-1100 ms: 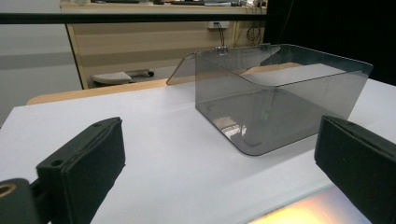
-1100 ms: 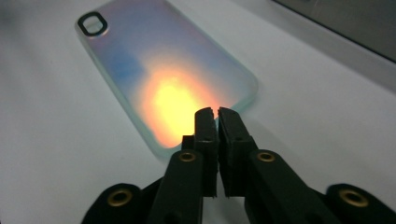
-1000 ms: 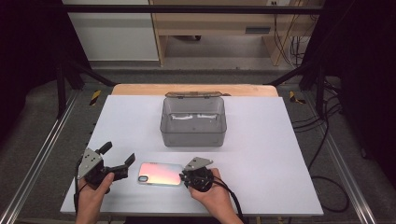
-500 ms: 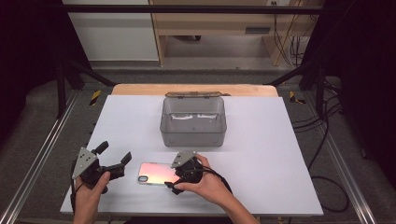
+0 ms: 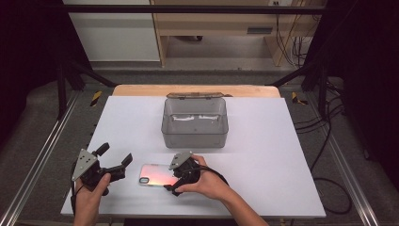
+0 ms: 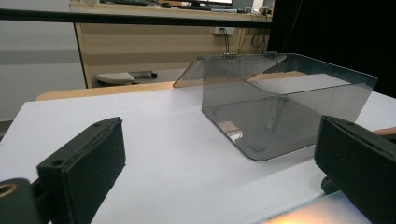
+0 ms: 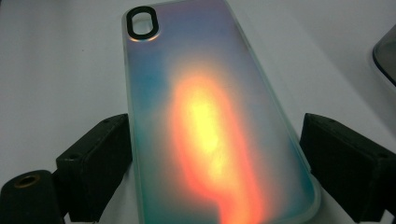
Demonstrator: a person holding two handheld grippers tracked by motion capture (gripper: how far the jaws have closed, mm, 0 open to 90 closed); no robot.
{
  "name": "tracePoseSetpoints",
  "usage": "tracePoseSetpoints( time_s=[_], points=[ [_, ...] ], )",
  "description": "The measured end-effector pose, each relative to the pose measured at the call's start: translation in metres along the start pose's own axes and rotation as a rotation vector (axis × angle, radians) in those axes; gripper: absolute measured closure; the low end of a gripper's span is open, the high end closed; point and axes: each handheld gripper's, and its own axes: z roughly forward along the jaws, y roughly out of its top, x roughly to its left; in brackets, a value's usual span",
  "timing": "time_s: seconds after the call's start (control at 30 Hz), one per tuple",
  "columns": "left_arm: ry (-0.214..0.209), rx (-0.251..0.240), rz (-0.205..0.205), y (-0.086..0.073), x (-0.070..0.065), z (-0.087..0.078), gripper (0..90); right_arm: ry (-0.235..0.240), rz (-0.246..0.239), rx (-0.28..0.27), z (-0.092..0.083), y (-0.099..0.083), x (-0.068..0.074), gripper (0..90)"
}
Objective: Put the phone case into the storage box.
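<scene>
The right gripper (image 5: 175, 181) has just been opening its jaws, and they now stand wide on either side of the phone case (image 5: 157, 174), its near end lying between them. In the right gripper view the left pad sits right at the phone case (image 7: 210, 121) edge, while the right pad stands just clear of the other edge; neither one presses on it. The left gripper (image 5: 115, 157) also has its jaws spread wide, with nothing between them but bare surface (image 6: 173, 154).

The phone case is translucent and iridescent, glowing orange at the middle and blue-green at its rim, with a black-ringed oval camera hole at its far end. It lies flat on the white surface (image 5: 263, 155), near the front edge, in front of the smoky clear box (image 5: 195, 123), whose lid hangs open behind it.

The right hand (image 5: 207, 181) rests low on the surface, gripper pointing across at the case. The left hand (image 5: 89, 197) holds its gripper just beside the case's other end, aimed toward the box.
</scene>
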Motion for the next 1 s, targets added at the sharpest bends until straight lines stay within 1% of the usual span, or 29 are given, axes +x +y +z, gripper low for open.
tracePoseSetpoints(
  time_s=[0.03, 0.07, 0.2, 0.3, 0.33, 0.37, 0.43, 0.47, 0.5, 0.6, 0.63, 0.67, 0.7, 0.77, 0.8, 0.83, 0.9, 0.93, 1.0],
  points=[
    [-0.001, 0.002, 0.001, 0.0, 0.0, 0.0, 2.0, 0.001, -0.002, 0.002, 0.0, 0.0, 0.0, 11.0],
    [-0.002, 0.004, 0.001, 0.0, -0.001, 0.0, 2.0, -0.006, -0.005, 0.02, 0.0, 0.002, 0.001, 12.7],
    [-0.004, 0.005, -0.007, -0.001, -0.001, 0.0, 2.0, -0.01, -0.001, 0.037, -0.002, 0.005, 0.003, 15.9],
    [0.0, 0.004, -0.02, -0.001, 0.0, -0.002, 2.1, -0.019, 0.011, 0.054, -0.003, 0.006, 0.005, 17.2],
    [0.001, 0.002, -0.022, -0.001, 0.001, -0.003, 2.2, -0.024, 0.013, 0.061, -0.003, 0.007, 0.006, 17.4],
    [0.003, 0.001, -0.025, -0.001, 0.002, -0.003, 2.3, -0.037, 0.026, 0.068, -0.003, 0.008, 0.007, 17.6],
    [0.009, -0.002, -0.032, 0.0, 0.003, -0.004, 2.5, -0.044, 0.028, 0.069, -0.003, 0.008, 0.008, 17.7],
    [0.013, -0.005, -0.036, 0.0, 0.003, -0.004, 2.8, -0.059, 0.05, 0.061, -0.004, 0.007, 0.009, 17.7],
    [0.015, -0.006, -0.038, 0.0, 0.003, -0.005, 2.8, -0.059, 0.05, 0.061, -0.004, 0.007, 0.009, 17.7],
    [0.019, -0.017, -0.053, 0.002, 0.003, -0.007, 3.0, -0.08, 0.07, 0.047, -0.006, 0.005, 0.012, 17.7],
    [0.016, -0.019, -0.055, 0.003, 0.003, -0.008, 2.9, -0.09, 0.079, 0.026, -0.01, 0.004, 0.013, 17.8],
    [0.016, -0.018, -0.052, 0.004, 0.002, -0.009, 2.9, -0.09, 0.079, 0.026, -0.01, 0.004, 0.013, 17.8],
    [0.016, -0.018, -0.052, 0.004, 0.002, -0.009, 3.0, -0.092, 0.086, 0.012, -0.012, 0.004, 0.015, 17.7],
    [0.008, -0.022, -0.071, 0.006, 0.001, -0.012, 2.9, -0.104, 0.097, -0.011, -0.017, 0.006, 0.017, 17.7],
    [0.009, -0.027, -0.083, 0.008, 0.0, -0.013, 3.0, -0.112, 0.107, -0.031, -0.02, 0.006, 0.017, 17.7],
    [0.013, -0.023, -0.085, 0.01, -0.001, -0.015, 2.9, -0.117, 0.12, -0.048, -0.024, 0.007, 0.018, 17.7],
    [0.018, -0.027, -0.091, 0.016, -0.005, -0.018, 3.0, -0.144, 0.14, -0.095, -0.032, 0.009, 0.021, 17.6],
    [0.012, -0.028, -0.094, 0.02, -0.008, -0.018, 3.0, -0.156, 0.151, -0.12, -0.037, 0.011, 0.022, 17.6],
    [-0.009, -0.04, -0.118, 0.03, -0.013, -0.018, 3.0, -0.181, 0.18, -0.181, -0.048, 0.014, 0.024, 17.6]
  ],
)
